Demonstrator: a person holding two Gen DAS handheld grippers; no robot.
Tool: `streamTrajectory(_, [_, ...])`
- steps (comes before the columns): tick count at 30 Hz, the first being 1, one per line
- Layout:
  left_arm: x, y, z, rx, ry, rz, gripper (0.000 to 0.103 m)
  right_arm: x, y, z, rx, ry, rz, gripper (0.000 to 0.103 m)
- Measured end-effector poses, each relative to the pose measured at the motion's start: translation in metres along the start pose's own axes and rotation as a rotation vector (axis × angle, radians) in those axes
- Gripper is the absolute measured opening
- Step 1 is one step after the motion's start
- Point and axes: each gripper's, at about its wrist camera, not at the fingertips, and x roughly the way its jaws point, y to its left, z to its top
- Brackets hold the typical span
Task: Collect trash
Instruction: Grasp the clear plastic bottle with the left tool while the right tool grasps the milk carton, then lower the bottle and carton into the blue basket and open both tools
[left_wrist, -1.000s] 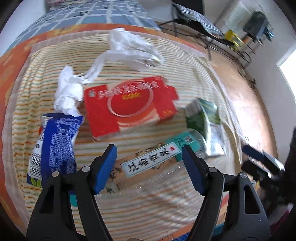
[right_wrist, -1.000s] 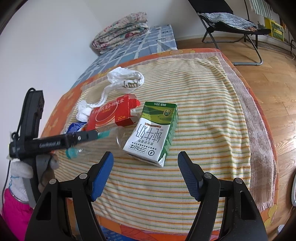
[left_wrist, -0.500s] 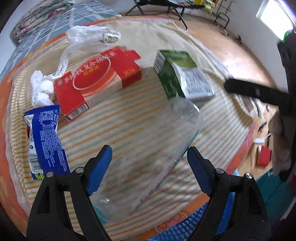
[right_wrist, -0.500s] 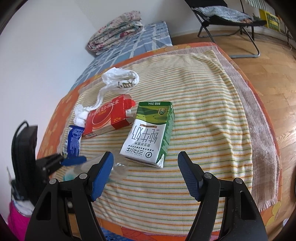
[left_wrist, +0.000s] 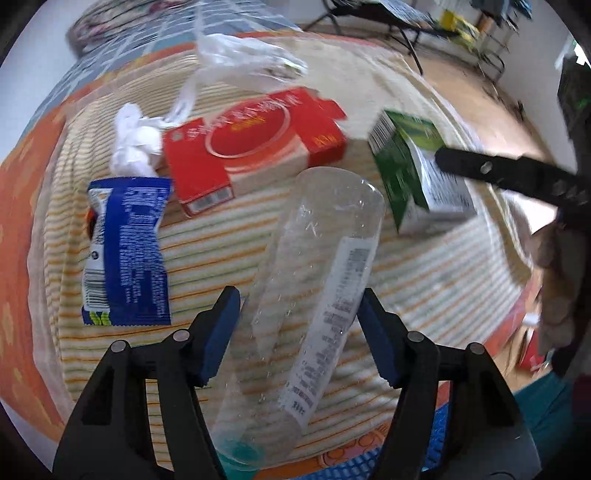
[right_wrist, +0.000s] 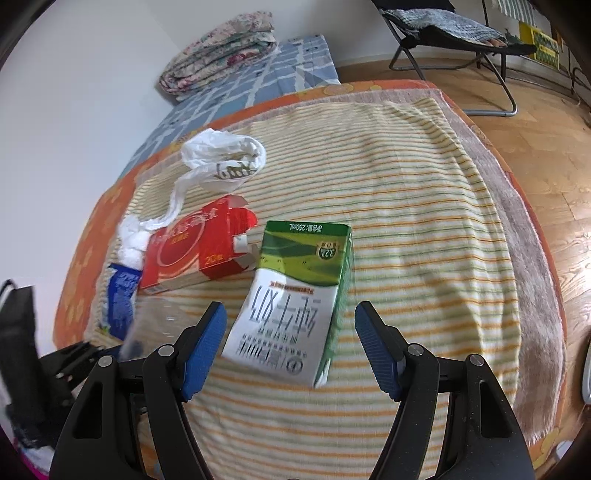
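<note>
My left tool (left_wrist: 299, 325) points steeply down at the striped blanket (left_wrist: 424, 280), and a clear plastic bottle (left_wrist: 314, 266) lies lengthwise between its blue pads. The jaws are closing; the right pad looks to be at the bottle's label edge, while a sliver of blanket shows beside the left pad, so no firm grip shows. Only this view gives the bottle whole, with its teal cap near the bottom edge, and the blue snack wrapper (left_wrist: 125, 251) flat to the left, below a crumpled white tissue (left_wrist: 135, 147).

My right tool (right_wrist: 290, 339) hangs released, jaws wide, with the near end of the green milk carton (right_wrist: 295, 299) between the pads, apart from both. Here the carton's printed front reads clearly, and the red box (right_wrist: 192, 247) and white plastic bag (right_wrist: 225, 162) sit behind it. The bottle here is a faint blur at the left.
</note>
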Motion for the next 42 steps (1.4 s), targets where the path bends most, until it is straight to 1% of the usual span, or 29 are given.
streamTrajectory(3, [-0.001, 0.007, 0.003, -0.022, -0.013, 0.013, 0.066, 0.014, 0.001, 0.007, 0.015, 0.005, -0.029, 0.072])
streamTrajectory(5, [0.000, 0.010, 0.004, -0.024, -0.012, 0.004, 0.066, 0.020, 0.004, 0.012, 0.012, 0.007, -0.038, 0.072])
streamTrajectory(8, [0.006, 0.002, 0.001, -0.002, 0.008, -0.021, 0.066, 0.031, 0.009, 0.018, -0.002, 0.014, -0.073, 0.072])
streamTrajectory(11, [0.012, -0.001, 0.001, -0.010, 0.024, -0.003, 0.067, 0.043, 0.008, 0.022, 0.014, 0.021, -0.104, 0.072])
streamTrajectory(14, [0.021, -0.001, 0.010, -0.029, 0.040, -0.010, 0.067, 0.049, 0.002, 0.026, 0.063, 0.032, -0.104, 0.072])
streamTrajectory(18, [0.023, -0.006, 0.017, -0.020, 0.025, -0.009, 0.067, 0.052, -0.002, 0.030, 0.093, 0.033, -0.101, 0.071])
streamTrajectory(19, [0.023, -0.006, 0.019, -0.023, 0.017, -0.009, 0.066, 0.052, -0.002, 0.031, 0.094, 0.029, -0.097, 0.070])
streamTrajectory(20, [0.022, -0.006, 0.019, -0.029, 0.009, -0.010, 0.065, 0.050, -0.001, 0.031, 0.094, 0.023, -0.095, 0.066])
streamTrajectory(23, [0.013, -0.003, 0.020, -0.046, -0.022, -0.029, 0.064, 0.041, 0.001, 0.033, 0.077, -0.001, -0.081, 0.064])
streamTrajectory(27, [-0.004, 0.004, 0.017, -0.071, -0.065, -0.034, 0.064, 0.026, 0.004, 0.031, 0.045, -0.025, -0.076, 0.064])
streamTrajectory(32, [-0.028, 0.007, 0.016, -0.106, -0.120, -0.052, 0.063, 0.002, 0.005, 0.023, 0.025, -0.063, -0.044, 0.063])
streamTrajectory(36, [-0.050, 0.006, 0.010, -0.111, -0.172, -0.066, 0.063, -0.018, 0.014, 0.015, -0.037, -0.100, -0.048, 0.063])
streamTrajectory(42, [-0.085, -0.001, -0.008, -0.100, -0.238, -0.087, 0.062, -0.054, 0.028, -0.008, -0.082, -0.133, 0.022, 0.063])
